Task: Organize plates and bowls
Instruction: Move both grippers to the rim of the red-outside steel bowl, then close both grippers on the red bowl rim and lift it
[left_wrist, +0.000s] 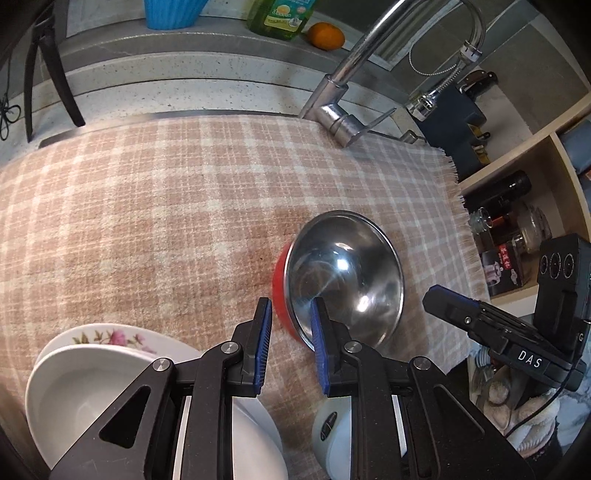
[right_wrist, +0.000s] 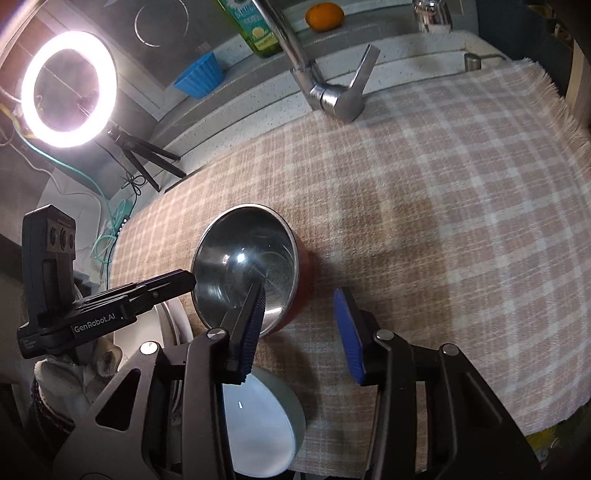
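Note:
A steel-lined bowl with a red outside (left_wrist: 343, 280) sits on the checked cloth (left_wrist: 166, 221). My left gripper (left_wrist: 291, 314) is open, its jaws astride the bowl's near-left rim, not closed on it. My right gripper (right_wrist: 301, 306) is open, its left finger over the same bowl (right_wrist: 245, 262), the right finger outside the rim. A white bowl on a flowered plate (left_wrist: 110, 338) lies at lower left in the left wrist view. A pale bowl (right_wrist: 258, 421) lies under the right gripper.
A steel faucet (left_wrist: 343, 110) stands at the cloth's far edge. Behind it are a green soap bottle (left_wrist: 280, 14), an orange (left_wrist: 327, 35) and a blue cup (left_wrist: 171, 13). A shelf with jars (left_wrist: 517, 229) is at right. A ring light (right_wrist: 68, 81) glows at left.

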